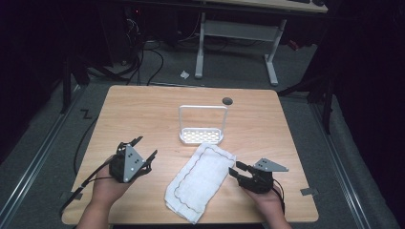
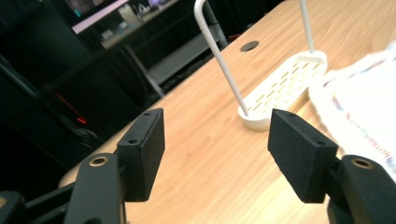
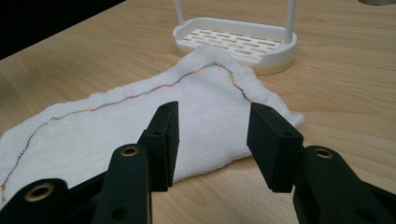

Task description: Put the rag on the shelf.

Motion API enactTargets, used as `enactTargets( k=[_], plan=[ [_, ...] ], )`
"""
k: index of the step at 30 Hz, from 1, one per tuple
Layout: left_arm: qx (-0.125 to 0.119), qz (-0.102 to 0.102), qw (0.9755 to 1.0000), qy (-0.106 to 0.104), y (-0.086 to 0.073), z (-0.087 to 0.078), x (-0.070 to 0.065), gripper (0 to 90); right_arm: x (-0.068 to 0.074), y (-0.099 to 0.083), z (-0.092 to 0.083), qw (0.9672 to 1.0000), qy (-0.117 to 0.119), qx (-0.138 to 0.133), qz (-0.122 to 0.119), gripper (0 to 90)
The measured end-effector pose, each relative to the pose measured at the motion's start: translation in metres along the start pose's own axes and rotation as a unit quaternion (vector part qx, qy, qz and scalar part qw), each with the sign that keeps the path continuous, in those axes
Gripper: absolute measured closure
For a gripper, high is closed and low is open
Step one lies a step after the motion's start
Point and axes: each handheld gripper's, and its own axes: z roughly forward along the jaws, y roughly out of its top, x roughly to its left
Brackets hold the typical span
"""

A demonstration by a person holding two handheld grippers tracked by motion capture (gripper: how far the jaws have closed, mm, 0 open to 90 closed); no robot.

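1. Both grippers hang wide open and empty: left gripper (image 1: 142,149) at eight o'clock, right gripper (image 1: 235,170) at four.
2. White cloth (image 1: 200,180) lies flat between them; pinch its near edge squarely.
3. Avoid the white rack (image 1: 201,136) touching its twelve o'clock corner.

table (image 1: 143,109): pale wood-grain top, smooth, with a soft sheen
cloth (image 1: 200,179): white woven fabric, matt and slightly rough, edged with multicoloured stitching
rack (image 1: 201,136): white plastic, smooth, faintly glossy, with a slotted base
left gripper (image 1: 143,148): matt black plastic jaws, brass-coloured inserts
right gripper (image 1: 235,169): looked the same matt black
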Motion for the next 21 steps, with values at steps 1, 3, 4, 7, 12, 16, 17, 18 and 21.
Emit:
enactTargets(
  k=[1,3,4,7,12,16,17,18,21],
  plan=[
    [-0.002,-0.022,0.9997,-0.007,-0.001,0.0,0.005,37.2,0.0,0.0,0.0,1.0,0.0,0.001,-0.001,54.1],
    [0.0,-0.039,0.9992,-0.011,0.0,0.0,0.009,37.2,0.0,-0.001,0.0,1.0,-0.001,0.003,-0.002,54.0],
    [-0.011,-0.069,0.9974,-0.02,-0.001,-0.001,0.014,37.4,-0.001,-0.001,0.0,1.0,-0.001,0.004,-0.003,54.0],
    [-0.018,-0.092,0.9952,-0.027,-0.005,-0.001,0.019,37.9,-0.001,-0.002,-0.001,1.0,0.0,0.003,0.0,54.0],
    [-0.015,-0.088,0.9957,-0.025,-0.006,0.0,0.016,36.9,-0.001,-0.002,0.0,1.0,0.0,0.006,0.0,53.9],
    [-0.013,-0.09,0.9952,-0.035,-0.007,0.006,0.01,36.6,0.0,-0.002,0.002,1.0,0.0,0.009,-0.002,53.9],
    [-0.011,-0.094,0.9947,-0.04,-0.007,0.008,0.009,36.6,0.0,-0.002,0.002,1.0,0.0,0.009,-0.003,53.9],
    [-0.011,-0.094,0.9947,-0.04,-0.007,0.008,0.009,36.7,0.0,-0.002,0.002,1.0,0.0,0.009,-0.003,53.9],
    [-0.001,-0.109,0.9909,-0.078,-0.009,0.02,-0.005,39.5,0.0,-0.002,0.002,0.9999,0.0,0.01,-0.003,53.8]
  ],
)
